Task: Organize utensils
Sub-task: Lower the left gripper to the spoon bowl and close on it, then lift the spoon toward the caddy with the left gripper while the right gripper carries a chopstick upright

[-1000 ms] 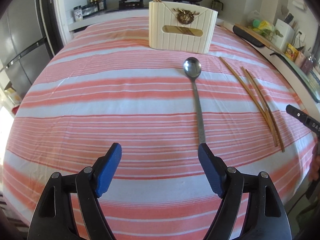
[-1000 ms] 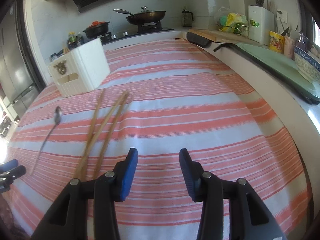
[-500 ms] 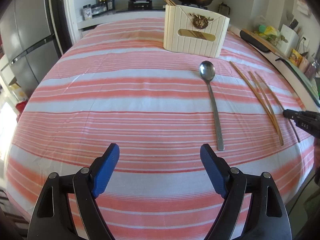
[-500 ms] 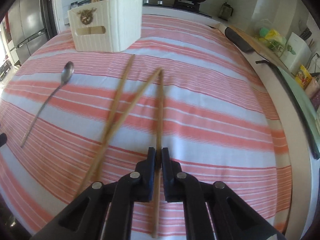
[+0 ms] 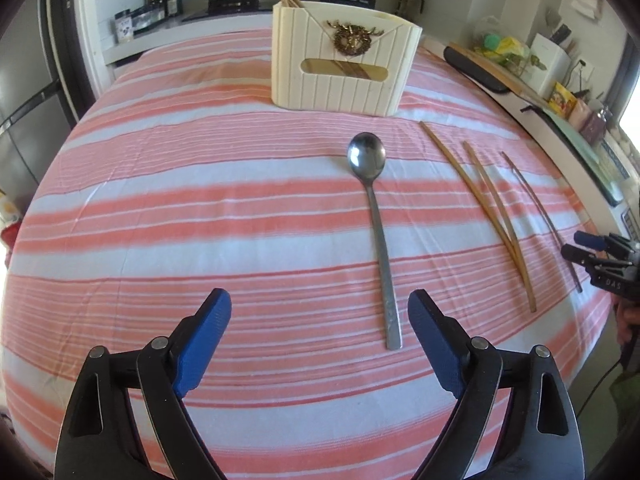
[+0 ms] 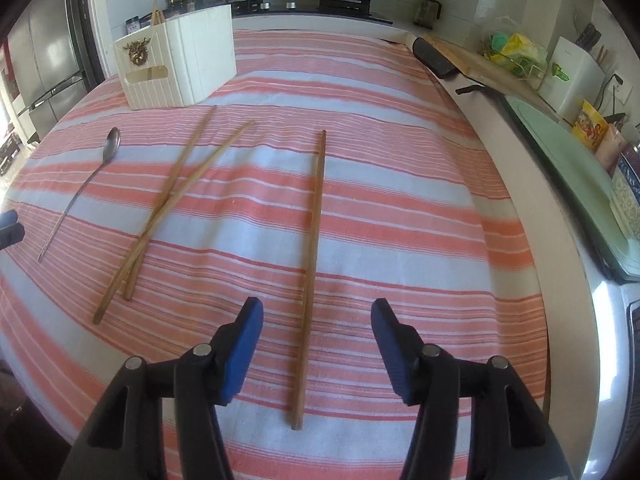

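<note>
Hovering over a pink-and-white striped tablecloth (image 5: 200, 208), the left gripper (image 5: 320, 332) stood with its blue pads spread wide and nothing between them, its jaws having just been opening. A long-handled stainless-steel spoon (image 5: 376, 236) lay just right of centre in the left wrist view, its handle end near the right-hand pad but untouched. At the upper centre of that frame stood a cream ribbed plastic utensil holder (image 5: 344, 76) bearing a gilt emblem, with a few wooden chopsticks already standing in its back left corner.

In the right wrist view, the right gripper (image 6: 316, 344) was parted as well, its jaws having just been opening. A single brown wooden chopstick (image 6: 312, 248) lay flat on the cloth between the pads, running up the middle of the frame, with neither pad pressing on it. A crossed pair of lighter wooden chopsticks (image 6: 168, 200) rested to the left of centre, and the spoon lay farther left, near the frame's edge.

Judged from this, the tidying was only partly done: some chopsticks sat in the holder, while three chopsticks and the spoon remained on the table, well apart from it. Each still had to be gripped and carried to the holder at the far end of the table.
</note>
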### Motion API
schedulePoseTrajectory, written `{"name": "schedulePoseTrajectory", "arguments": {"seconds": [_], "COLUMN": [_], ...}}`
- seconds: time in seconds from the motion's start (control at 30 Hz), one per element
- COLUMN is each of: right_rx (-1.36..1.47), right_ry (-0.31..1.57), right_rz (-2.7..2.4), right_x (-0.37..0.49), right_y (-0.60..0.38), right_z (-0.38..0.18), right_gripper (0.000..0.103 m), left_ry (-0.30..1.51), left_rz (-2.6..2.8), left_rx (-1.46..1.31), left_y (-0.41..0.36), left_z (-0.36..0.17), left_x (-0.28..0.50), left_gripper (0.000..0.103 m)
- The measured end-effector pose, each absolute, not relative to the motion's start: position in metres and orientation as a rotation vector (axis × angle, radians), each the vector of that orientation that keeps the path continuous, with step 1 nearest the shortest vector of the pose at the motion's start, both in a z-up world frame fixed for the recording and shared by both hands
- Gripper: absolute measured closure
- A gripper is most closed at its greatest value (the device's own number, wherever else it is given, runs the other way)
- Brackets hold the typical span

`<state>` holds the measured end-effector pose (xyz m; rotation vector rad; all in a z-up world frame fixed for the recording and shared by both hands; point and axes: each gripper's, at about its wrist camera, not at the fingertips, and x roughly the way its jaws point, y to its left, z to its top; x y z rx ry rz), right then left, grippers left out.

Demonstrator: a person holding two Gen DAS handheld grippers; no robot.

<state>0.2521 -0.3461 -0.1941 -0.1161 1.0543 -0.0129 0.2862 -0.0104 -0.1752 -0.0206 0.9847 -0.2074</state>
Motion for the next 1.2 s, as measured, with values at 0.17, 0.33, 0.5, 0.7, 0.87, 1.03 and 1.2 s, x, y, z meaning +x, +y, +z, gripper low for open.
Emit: {"name": "schedulePoseTrajectory", "arguments": {"seconds": [0.17,0.33,0.5,0.7,0.87,1.03,1.2], "right_rx": [-0.053,-0.078,-0.107,-0.117,-0.104,-0.001,0.061], "right_ry": [1.055,1.086,1.146,1.156,1.158,1.144,1.012], "right_rz": [0.015,0.043,0.080,0.102,0.089,0.097,0.127], "right_x": [0.262,0.276,0.303,0.351,0.390,0.401,0.371], "right_y": [-0.355,-0.354,-0.354,-0.346,-0.343,-0.350,-0.353], "right_z": [-0.207,-0.207,-0.206,-0.206,-0.206,-0.201,-0.158], "right_gripper": [0.042,0.037,0.039,0.055,0.096,0.097,0.097], "left_ry": [1.023,1.064,1.079,1.087,1.050,1.028,0.922], "left_rz": [-0.210,-0.183,-0.165,-0.150,-0.167,-0.183,-0.208], "left_rx": [0.064,0.115,0.121,0.105,0.086,0.070,0.020], "left_y": [-0.035,-0.050,-0.059,-0.068,-0.073,-0.066,-0.045], "left_z": [-0.183,-0.194,-0.201,-0.204,-0.197,-0.188,-0.143], "left_x": [0.315,0.345,0.371,0.398,0.410,0.408,0.378], "left_gripper": [0.011,0.011,0.011,0.011,0.067,0.067,0.067]}}
